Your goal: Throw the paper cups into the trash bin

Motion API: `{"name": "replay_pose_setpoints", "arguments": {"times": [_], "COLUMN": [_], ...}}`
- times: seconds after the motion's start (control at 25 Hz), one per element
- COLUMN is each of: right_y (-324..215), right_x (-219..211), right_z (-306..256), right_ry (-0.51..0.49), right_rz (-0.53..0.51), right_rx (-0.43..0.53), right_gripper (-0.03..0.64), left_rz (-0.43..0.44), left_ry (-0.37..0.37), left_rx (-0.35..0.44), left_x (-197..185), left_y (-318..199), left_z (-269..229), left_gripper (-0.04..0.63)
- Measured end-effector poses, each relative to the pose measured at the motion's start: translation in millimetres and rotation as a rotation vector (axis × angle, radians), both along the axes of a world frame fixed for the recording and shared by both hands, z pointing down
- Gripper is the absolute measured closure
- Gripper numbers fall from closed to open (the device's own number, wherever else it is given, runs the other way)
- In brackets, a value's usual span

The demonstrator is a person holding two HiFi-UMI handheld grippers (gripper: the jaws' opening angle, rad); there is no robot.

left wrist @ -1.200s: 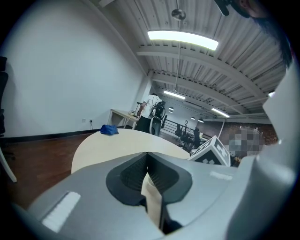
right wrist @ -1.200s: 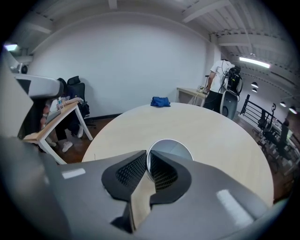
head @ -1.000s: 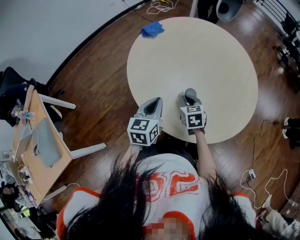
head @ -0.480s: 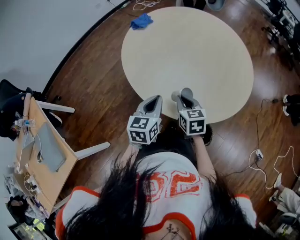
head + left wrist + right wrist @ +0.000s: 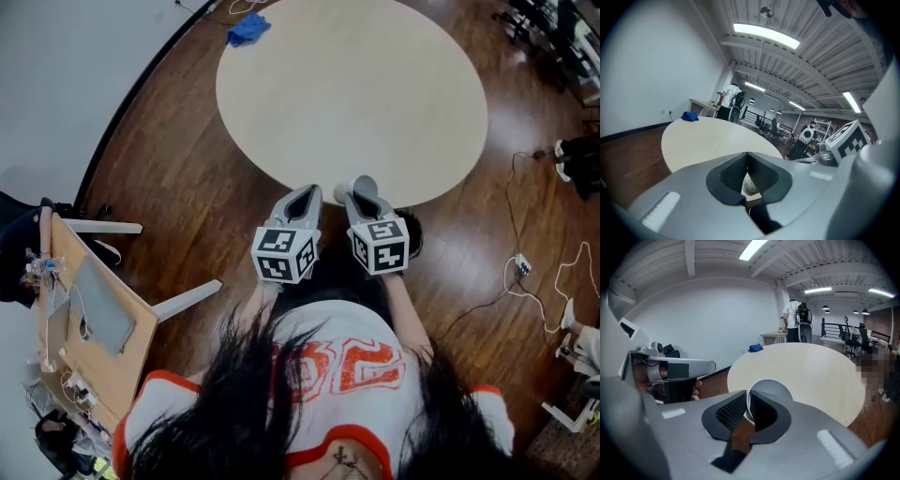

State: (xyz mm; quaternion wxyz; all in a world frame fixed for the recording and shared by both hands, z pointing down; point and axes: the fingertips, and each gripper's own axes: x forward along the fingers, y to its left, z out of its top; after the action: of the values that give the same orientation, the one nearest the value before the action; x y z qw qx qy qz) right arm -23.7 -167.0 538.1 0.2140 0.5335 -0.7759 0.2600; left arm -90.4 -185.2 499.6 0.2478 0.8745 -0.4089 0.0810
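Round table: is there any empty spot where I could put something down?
Yes, nearly the whole round table is bare, from its near edge up to the blue cloth at the far rim. It's crowded only off the near edge, where the right gripper holds a paper cup beside the left gripper.

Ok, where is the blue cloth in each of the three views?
Head view: blue cloth at the top, left of centre, on the far edge of the round table.
Left gripper view: left of centre, on the table's far edge.
Right gripper view: near the middle, on the far edge.
Shared landmark: the round table.
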Motion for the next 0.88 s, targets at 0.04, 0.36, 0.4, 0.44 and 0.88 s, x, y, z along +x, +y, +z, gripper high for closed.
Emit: {"name": "replay_pose_setpoints", "arguments": {"times": [0.04,0.36,0.4,0.44,0.88], "right_y": [4,23,26,29,89], "right_x": [2,23,28,33,125], "right_z": [-1,-4,-5,-6,-11], "right_ry": [-0.001,-0.009,-0.011,-0.014,-0.04], "right_rz": [0.004,0.044,0.05,0.056,0.142], "right_rx": [0.001,0.018,0.022,0.026,0.032], "right_gripper": [0.588,0.588,0.588,0.588,0.588], "left_rz": [0.007,0.04,0.043,0.045,0.082], "left_ry": [0.001,0.008,0.01,0.012,0.016], "left_rx": [0.001,0.02,0.021,0.021,0.026], "left_x": [3,26,30,35,114], "left_y": [2,12,14,16,68], "left_z": [0,-7,-8,-8,-14], "left_gripper": [0.595,0.595,0.595,0.595,0.595]}}
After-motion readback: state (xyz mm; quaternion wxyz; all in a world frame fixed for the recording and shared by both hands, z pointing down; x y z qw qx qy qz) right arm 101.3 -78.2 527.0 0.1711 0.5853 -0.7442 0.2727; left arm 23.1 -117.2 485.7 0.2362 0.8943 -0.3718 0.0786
